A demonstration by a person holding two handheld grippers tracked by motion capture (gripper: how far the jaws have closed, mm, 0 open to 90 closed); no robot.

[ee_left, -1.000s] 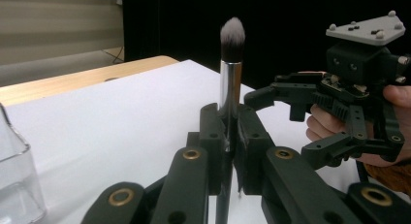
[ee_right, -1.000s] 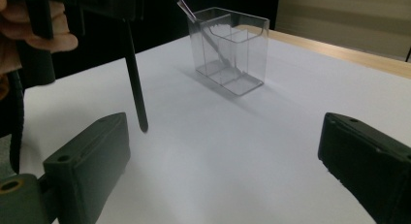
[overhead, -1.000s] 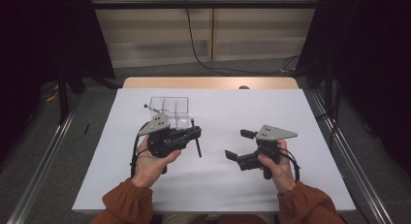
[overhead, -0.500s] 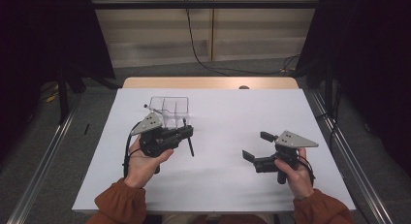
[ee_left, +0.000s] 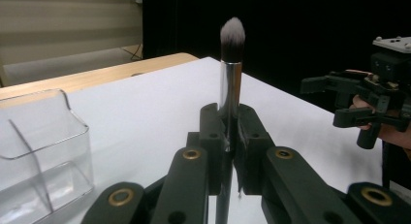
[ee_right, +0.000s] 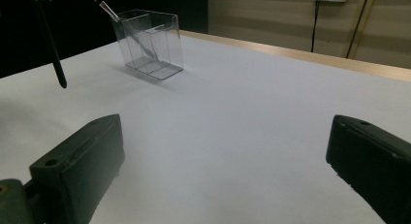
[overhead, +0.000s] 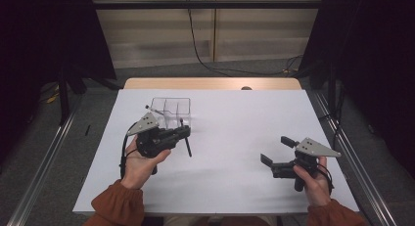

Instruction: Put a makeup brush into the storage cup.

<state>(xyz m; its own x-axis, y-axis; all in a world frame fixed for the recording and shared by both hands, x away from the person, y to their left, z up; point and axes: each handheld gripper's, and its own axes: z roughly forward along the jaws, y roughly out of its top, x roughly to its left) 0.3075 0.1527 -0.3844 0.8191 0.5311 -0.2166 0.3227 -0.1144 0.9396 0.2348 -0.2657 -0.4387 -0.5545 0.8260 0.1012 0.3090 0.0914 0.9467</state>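
While the left gripper (ee_left: 231,151) pinches a makeup brush (ee_left: 230,64) upright just beside the clear organizer (overhead: 171,111), the right gripper (overhead: 277,151) hovers, jaws spread, over the white table (overhead: 235,187).

In the left gripper view, the brush (ee_left: 230,78) has its lower handle hidden between the left tongs (ee_left: 231,136) and cut off at the bottom edge. The clear organizer (ee_left: 41,151) runs off the left edge. In the right gripper view, a dark handle (ee_right: 51,49) leaves the top edge.
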